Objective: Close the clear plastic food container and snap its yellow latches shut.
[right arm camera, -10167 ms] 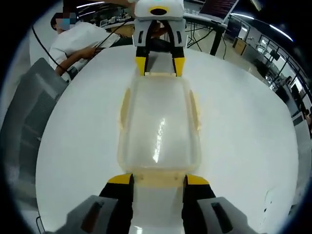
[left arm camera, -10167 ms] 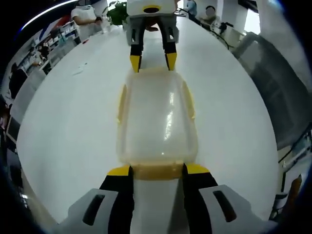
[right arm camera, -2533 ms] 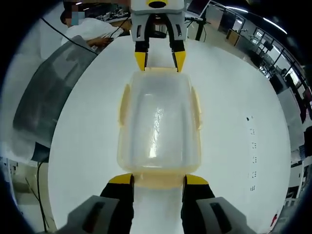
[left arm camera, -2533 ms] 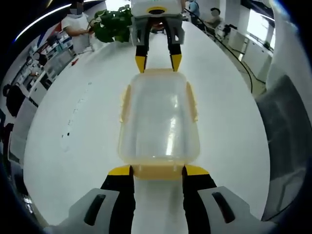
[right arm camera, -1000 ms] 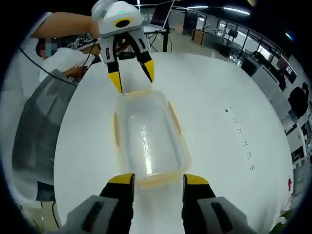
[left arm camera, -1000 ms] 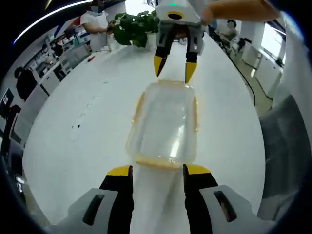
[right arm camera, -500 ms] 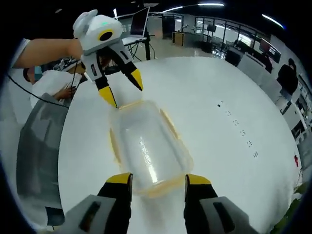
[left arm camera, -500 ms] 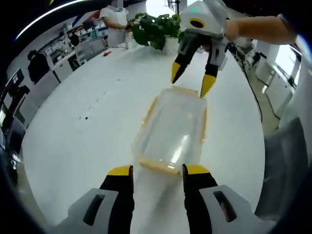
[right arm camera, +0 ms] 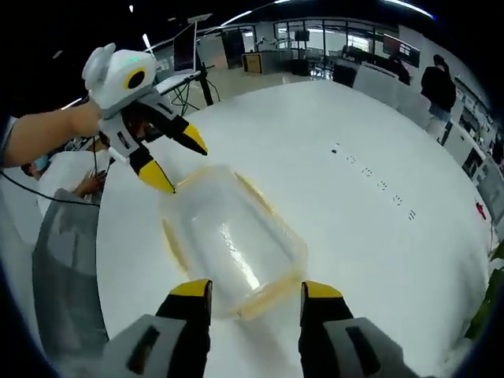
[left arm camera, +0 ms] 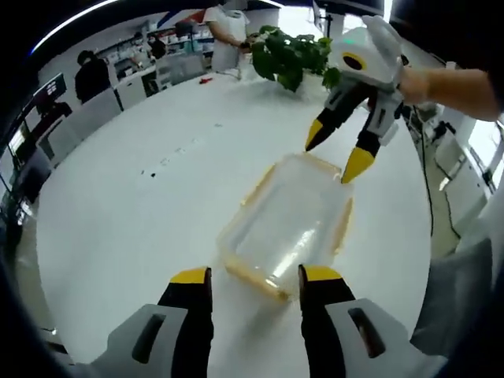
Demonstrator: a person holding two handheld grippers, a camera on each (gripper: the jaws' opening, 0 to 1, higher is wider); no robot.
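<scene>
The clear plastic container (left arm camera: 287,224) lies on the white table (left arm camera: 134,213) with its lid on and yellow latches along its edges. In the left gripper view my left gripper (left arm camera: 256,277) is open, its yellow-tipped jaws just short of the container's near end and holding nothing. My right gripper (left arm camera: 337,155) hovers open above the far end, held by a hand. In the right gripper view the same container (right arm camera: 228,240) sits ahead of my open right gripper (right arm camera: 256,290). My left gripper (right arm camera: 177,163) hangs open over the far corner, apart from it.
A potted plant (left arm camera: 287,51) stands at the table's far side. A grey chair (right arm camera: 59,260) is beside the table edge, and small dark marks (right arm camera: 378,185) dot the tabletop. People stand among desks (left arm camera: 94,75) in the background.
Both grippers have drawn back and lifted off the container's ends. They now sit at an angle to it. The container stays on the table.
</scene>
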